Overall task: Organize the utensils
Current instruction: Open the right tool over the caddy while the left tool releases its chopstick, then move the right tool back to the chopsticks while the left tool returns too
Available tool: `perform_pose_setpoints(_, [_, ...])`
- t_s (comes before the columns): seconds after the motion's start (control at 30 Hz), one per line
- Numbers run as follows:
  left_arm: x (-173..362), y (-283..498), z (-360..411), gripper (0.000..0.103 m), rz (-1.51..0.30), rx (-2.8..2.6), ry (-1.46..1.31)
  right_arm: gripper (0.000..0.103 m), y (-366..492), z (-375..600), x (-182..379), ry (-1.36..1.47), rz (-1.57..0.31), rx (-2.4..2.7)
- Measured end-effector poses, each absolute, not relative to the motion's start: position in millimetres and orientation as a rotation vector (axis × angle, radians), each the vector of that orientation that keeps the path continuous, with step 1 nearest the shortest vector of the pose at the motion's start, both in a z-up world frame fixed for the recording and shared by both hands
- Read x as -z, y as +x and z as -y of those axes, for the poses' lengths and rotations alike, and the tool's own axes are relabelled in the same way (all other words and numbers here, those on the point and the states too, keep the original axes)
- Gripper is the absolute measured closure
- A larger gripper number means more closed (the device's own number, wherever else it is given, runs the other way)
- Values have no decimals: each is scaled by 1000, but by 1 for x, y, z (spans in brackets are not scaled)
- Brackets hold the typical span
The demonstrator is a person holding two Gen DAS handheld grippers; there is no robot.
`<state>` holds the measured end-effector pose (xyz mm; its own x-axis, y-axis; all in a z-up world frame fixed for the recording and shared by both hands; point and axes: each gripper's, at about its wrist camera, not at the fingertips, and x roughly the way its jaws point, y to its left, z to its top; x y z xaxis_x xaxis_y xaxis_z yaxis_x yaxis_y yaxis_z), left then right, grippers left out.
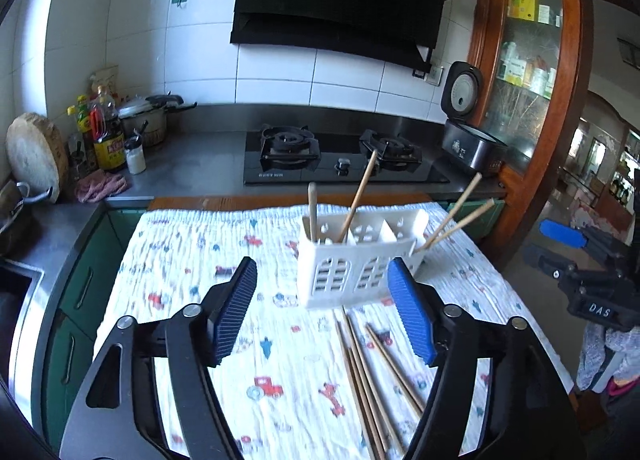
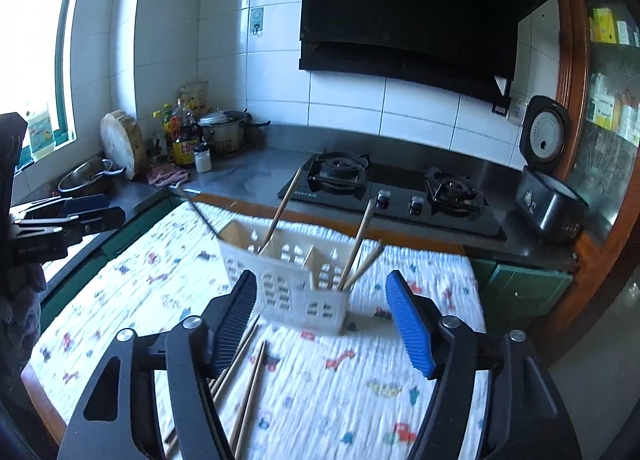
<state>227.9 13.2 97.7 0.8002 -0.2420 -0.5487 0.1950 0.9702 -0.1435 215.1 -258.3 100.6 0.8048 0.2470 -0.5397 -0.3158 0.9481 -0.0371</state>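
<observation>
Left tongs (image 1: 322, 304): wide, empty.
Right tongs (image 2: 322, 316): wide, empty.
Risk: light white slotted plastic caddy (image 1: 360, 260) tipping if its leaning wooden chopsticks (image 1: 360, 196) get knocked.

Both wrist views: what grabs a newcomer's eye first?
The white utensil caddy in the middle of the printed cloth, with several chopsticks already standing in its compartments. Next, the loose chopsticks lying on the cloth in front of it. Both the left gripper and right gripper are open and empty, aimed toward the caddy.
</observation>
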Motion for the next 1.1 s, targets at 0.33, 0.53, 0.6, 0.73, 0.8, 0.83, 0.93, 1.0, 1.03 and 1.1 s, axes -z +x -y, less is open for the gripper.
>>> perform_pose_setpoints(0.33, [-39, 182, -33, 28, -666, 170, -116, 24, 163, 246, -16, -135, -663, -301])
perform_pose_setpoints(0.53, [-5, 159, -39, 23, -710, 134, -128, 23, 146, 239, 26, -111, -734, -311])
perform_pose_setpoints(0.6, [3, 152, -42, 22, -722, 129, -142, 22, 142, 236, 36, -97, -752, -310])
perform_pose_setpoints(0.73, [15, 140, -48, 21, -738, 111, -167, 22, 136, 231, 56, -93, -789, -304])
perform_pose_setpoints(0.8, [20, 135, -51, 20, -747, 106, -179, 22, 134, 230, 64, -101, -805, -294])
perform_pose_setpoints(0.83, [23, 132, -52, 20, -749, 102, -186, 22, 134, 230, 69, -94, -818, -291])
perform_pose_setpoints(0.93, [30, 126, -57, 19, -758, 89, -211, 30, 138, 233, 80, -70, -854, -283])
perform_pose_setpoints(1.0, [34, 123, -61, 18, -761, 77, -222, 36, 140, 233, 86, -60, -874, -283])
perform_pose_setpoints(1.03, [35, 122, -62, 18, -763, 73, -225, 40, 141, 231, 90, -61, -885, -287])
perform_pose_setpoints(1.1, [39, 120, -64, 18, -771, 62, -231, 47, 142, 229, 92, -68, -895, -290])
